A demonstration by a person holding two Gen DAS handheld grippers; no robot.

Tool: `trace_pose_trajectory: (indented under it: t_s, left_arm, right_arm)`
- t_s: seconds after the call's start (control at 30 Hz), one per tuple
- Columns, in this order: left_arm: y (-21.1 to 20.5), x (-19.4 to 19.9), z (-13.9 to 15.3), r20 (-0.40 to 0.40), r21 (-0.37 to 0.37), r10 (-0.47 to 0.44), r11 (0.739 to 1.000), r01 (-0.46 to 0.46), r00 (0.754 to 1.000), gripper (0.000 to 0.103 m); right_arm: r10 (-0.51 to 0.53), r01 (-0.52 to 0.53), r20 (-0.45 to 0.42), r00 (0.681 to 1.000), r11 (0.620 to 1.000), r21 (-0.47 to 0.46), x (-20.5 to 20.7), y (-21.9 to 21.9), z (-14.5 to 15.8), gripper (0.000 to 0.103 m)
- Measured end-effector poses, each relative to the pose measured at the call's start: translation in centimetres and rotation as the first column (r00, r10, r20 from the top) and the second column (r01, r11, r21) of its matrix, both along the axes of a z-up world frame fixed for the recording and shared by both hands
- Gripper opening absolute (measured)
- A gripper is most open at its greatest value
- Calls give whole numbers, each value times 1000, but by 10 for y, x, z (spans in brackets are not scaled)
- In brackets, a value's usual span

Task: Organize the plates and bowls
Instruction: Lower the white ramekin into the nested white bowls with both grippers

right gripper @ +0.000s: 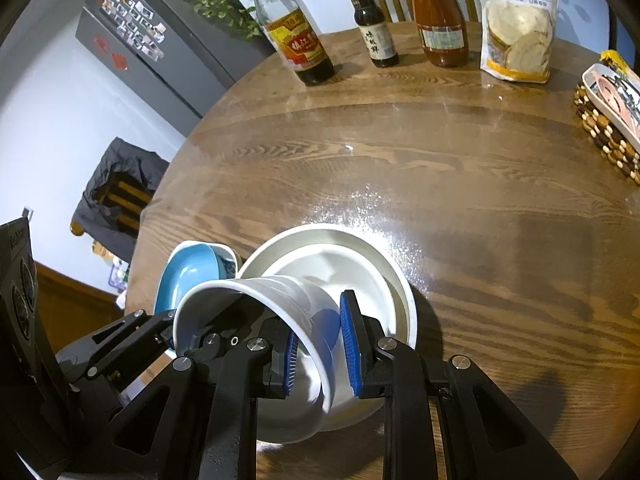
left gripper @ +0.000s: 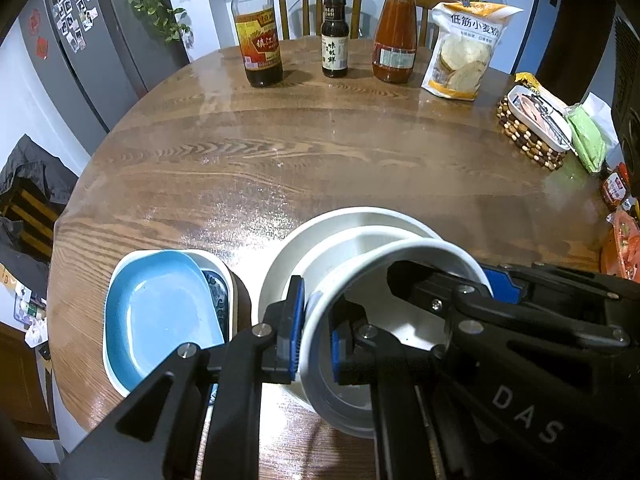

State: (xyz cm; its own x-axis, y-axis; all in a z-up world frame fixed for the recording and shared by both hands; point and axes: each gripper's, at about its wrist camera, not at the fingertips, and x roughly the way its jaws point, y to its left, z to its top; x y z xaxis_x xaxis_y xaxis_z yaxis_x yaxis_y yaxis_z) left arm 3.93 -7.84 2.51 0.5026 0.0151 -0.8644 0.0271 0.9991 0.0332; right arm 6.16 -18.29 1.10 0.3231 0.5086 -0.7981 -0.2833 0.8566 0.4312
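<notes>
A deep white ceramic bowl (left gripper: 400,320) hung tilted between the two tools, its mouth turned toward the near left and its base toward the far right, just above a wide white shallow plate (left gripper: 360,224) that lay on the round brown wooden table (left gripper: 280,152). The left gripper (left gripper: 316,336) was clamped on the bowl's rim, one blue pad (left gripper: 295,328) against the outer wall and the other inside the bowl, the jaws drawn down to little more than the wall's thickness. The right gripper (right gripper: 320,356) pinched the opposite side of the same rim, with one blue pad (right gripper: 351,344) on the outside and the other on the inside, so that the bowl sat directly between and in front of its fingers. Seen from the right wrist, the bowl's base leaned over the middle of the white plate; whether it touched the plate could not be told. Just left of the plate, a blue square dish (left gripper: 160,316) was nested inside a white square dish (left gripper: 110,344). Along the table's far edge stood a tall dark vinegar bottle (left gripper: 258,40), a small dark sauce bottle (left gripper: 334,36), a red sauce bottle (left gripper: 396,36) and a white flour bag (left gripper: 464,52).
</notes>
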Motion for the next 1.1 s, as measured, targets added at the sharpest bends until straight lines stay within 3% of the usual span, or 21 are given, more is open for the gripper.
trace_pose_trajectory:
  t_s: [1.1]
  left_arm:
    - [-4, 28, -26, -80, -4, -10, 1000, 10, 997, 8]
  right_arm:
    - [-19, 16, -76, 997, 999, -27, 23, 2, -26, 24]
